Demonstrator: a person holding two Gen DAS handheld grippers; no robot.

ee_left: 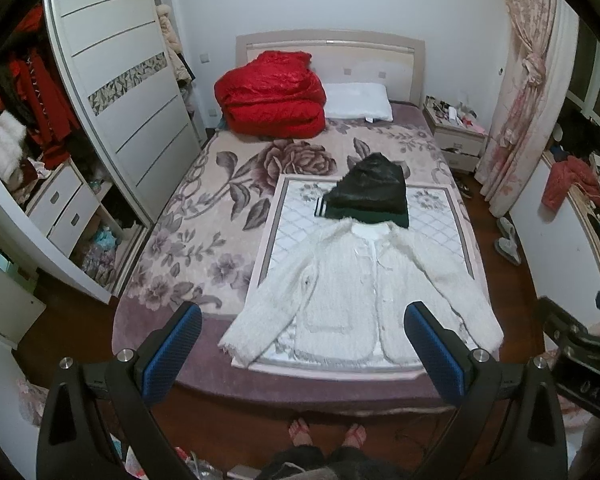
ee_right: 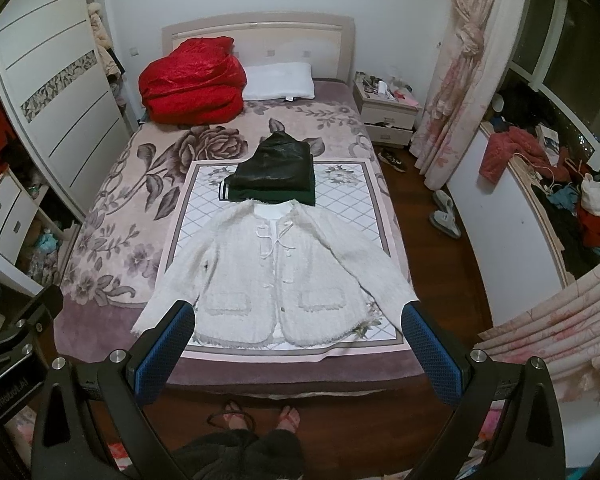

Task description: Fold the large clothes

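A white fuzzy jacket [ee_left: 352, 288] [ee_right: 276, 276] lies spread flat, front up, sleeves out to both sides, on a quilted white mat [ee_left: 292, 216] [ee_right: 352, 200] at the foot of the bed. Behind its collar sits a folded black and green garment [ee_left: 370, 196] [ee_right: 276, 178]. My left gripper [ee_left: 302, 316] hangs open above the bed's near edge, over the jacket's hem and left sleeve. My right gripper [ee_right: 298, 316] is open too, high over the hem, with nothing between its blue pads [ee_right: 164, 352]. The right gripper's body shows at the edge of the left wrist view.
A red quilt [ee_left: 272, 96] and a white pillow [ee_left: 358, 102] lie at the head of the bed [ee_left: 188, 216]. An open wardrobe [ee_left: 112, 120] stands left, a nightstand [ee_right: 388, 110] and curtains [ee_right: 456, 80] right. A person's feet in sandals [ee_right: 260, 418] stand at the bed's foot.
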